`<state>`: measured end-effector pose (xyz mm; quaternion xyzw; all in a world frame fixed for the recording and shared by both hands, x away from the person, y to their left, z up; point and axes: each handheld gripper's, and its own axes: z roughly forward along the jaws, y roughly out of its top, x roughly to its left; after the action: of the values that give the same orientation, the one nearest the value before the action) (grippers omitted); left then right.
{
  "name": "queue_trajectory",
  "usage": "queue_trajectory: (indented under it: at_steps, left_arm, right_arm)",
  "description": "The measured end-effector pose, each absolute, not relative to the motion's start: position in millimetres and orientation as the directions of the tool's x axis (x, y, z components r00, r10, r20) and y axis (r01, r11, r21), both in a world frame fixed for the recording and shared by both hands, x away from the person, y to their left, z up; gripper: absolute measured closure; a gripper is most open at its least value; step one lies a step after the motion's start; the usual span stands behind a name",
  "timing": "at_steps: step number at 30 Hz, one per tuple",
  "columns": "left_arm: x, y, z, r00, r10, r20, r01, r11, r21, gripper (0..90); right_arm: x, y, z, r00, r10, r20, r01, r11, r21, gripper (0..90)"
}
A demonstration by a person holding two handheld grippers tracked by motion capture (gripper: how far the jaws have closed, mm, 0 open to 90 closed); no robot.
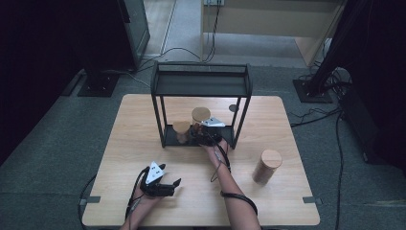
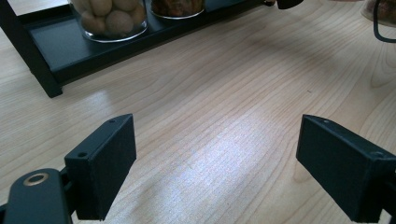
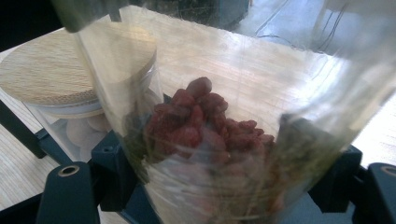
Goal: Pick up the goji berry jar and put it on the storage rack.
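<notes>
My right gripper [image 1: 201, 136] reaches into the lower level of the black rack [image 1: 201, 72]. In the right gripper view its jaws sit on either side of a glass jar of red dried fruit [image 3: 205, 126], and the right gripper [image 3: 229, 173] is shut on that jar. In the high view the held jar's wooden lid [image 1: 201, 115] stands just behind the gripper. Beside it stands a second jar with a wooden lid [image 3: 70, 70], holding pale round pieces [image 2: 112, 18]. My left gripper [image 1: 173, 185] rests on the table near the front left, open, with bare wood between its jaws [image 2: 215, 163].
A third wooden-lidded jar [image 1: 266, 166] stands alone on the table's right side. The rack's bottom tray [image 2: 70, 46] and its front left leg [image 2: 28, 56] lie ahead of the left gripper. Cables run over the floor behind the table.
</notes>
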<state>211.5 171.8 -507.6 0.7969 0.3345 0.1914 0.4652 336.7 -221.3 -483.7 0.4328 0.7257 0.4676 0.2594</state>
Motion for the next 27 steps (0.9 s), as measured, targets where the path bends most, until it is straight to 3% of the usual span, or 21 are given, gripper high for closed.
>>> queue_trajectory:
  at_steps: [27]
  left_arm:
    - [211, 170, -507, 0.701, 0.714, 0.002, 0.356, -0.352, 0.866, 12.0]
  right_arm:
    - [319, -227, -491, -0.476, 0.879, 0.032, 0.394, 0.181, 0.901, 22.6]
